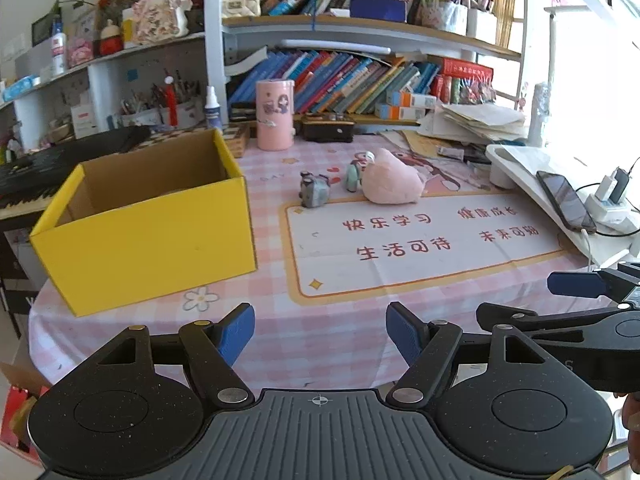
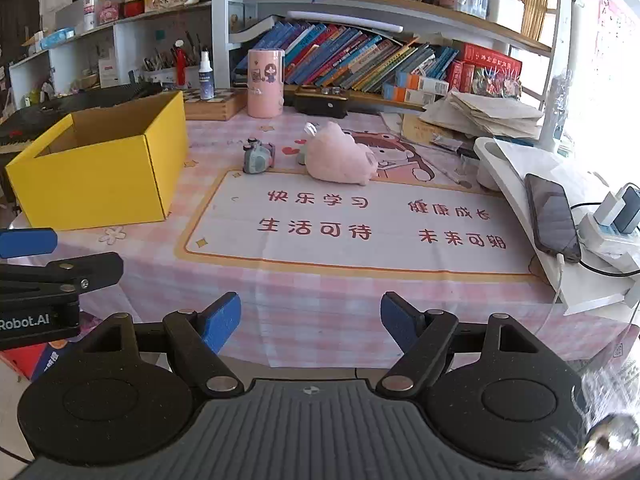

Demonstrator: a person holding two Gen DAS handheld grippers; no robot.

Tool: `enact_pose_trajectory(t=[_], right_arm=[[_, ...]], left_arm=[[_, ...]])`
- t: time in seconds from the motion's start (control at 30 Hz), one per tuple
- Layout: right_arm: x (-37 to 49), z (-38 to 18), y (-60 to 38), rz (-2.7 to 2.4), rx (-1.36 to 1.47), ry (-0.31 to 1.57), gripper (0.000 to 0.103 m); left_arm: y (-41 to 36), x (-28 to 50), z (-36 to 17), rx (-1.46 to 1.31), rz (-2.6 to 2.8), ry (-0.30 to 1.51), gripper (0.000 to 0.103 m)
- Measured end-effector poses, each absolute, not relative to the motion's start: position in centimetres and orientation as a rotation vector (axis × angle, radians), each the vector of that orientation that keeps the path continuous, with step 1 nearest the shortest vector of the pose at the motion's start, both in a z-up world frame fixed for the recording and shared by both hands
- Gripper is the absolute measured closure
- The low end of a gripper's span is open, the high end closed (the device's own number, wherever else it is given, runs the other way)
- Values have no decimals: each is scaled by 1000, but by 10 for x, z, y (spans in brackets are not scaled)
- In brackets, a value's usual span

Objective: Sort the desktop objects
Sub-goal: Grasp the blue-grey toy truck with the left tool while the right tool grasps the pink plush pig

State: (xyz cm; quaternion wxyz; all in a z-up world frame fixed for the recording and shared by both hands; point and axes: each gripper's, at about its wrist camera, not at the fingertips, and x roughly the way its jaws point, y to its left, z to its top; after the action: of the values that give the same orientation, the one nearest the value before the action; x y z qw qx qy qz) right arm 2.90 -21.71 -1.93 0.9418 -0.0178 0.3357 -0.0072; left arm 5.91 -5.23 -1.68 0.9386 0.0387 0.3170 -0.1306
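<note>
An open yellow cardboard box [image 1: 140,220] [image 2: 100,172] stands on the left of the pink checked tablecloth. Farther back lie a pink plush toy [image 1: 392,180] [image 2: 340,156], a small grey toy [image 1: 314,190] [image 2: 258,158] and a little green figure [image 1: 354,176] tucked against the plush. My left gripper [image 1: 320,320] hovers at the table's near edge, open and holding nothing. The right gripper [image 2: 311,312] is beside it, also open and holding nothing. Each gripper shows at the edge of the other's view: the right gripper [image 1: 516,298], the left gripper [image 2: 88,252].
A pink cylinder canister [image 1: 274,116] stands at the back before shelves of books. A white stand [image 1: 520,168] at the right carries a black phone [image 1: 566,200], with a power strip [image 1: 612,204] and cables. Stacked papers [image 1: 480,120] lie back right; a black keyboard [image 1: 40,168] sits behind the box.
</note>
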Motion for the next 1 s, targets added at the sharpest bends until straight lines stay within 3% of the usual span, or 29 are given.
enact_pose_trajectory(t=[1.0], right_arm=[[146, -34, -286, 37, -33, 785, 27]], left_arm=[[-124, 165, -30, 56, -250, 746, 29]])
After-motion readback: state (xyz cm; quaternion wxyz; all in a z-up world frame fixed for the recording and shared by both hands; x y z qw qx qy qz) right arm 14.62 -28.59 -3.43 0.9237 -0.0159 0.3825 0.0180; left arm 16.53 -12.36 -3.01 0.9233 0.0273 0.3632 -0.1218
